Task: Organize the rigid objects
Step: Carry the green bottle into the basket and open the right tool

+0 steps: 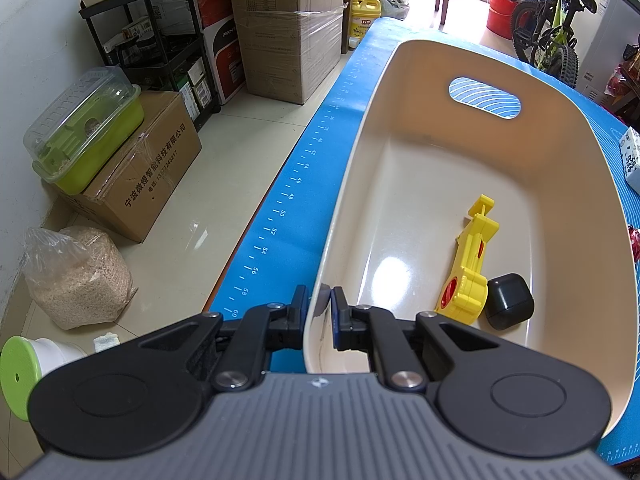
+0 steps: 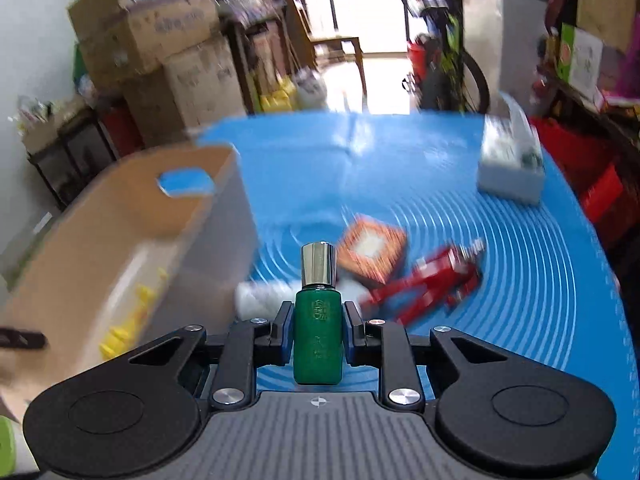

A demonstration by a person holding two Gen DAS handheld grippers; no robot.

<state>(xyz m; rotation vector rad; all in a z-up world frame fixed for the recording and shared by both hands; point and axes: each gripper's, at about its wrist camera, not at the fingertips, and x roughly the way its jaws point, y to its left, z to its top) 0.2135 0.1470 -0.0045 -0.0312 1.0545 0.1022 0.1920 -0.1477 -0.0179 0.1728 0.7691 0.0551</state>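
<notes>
My left gripper is shut on the near rim of a cream plastic basket that stands on the blue mat. Inside the basket lie a yellow plastic tool and a small black box. My right gripper is shut on a green bottle with a silver cap, held upright above the mat. In the blurred right wrist view the basket is to the left, with the yellow tool in it.
On the blue mat lie a red tool, an orange box, a white object and a white carton. The table's left edge drops to a floor with cardboard boxes and a shelf.
</notes>
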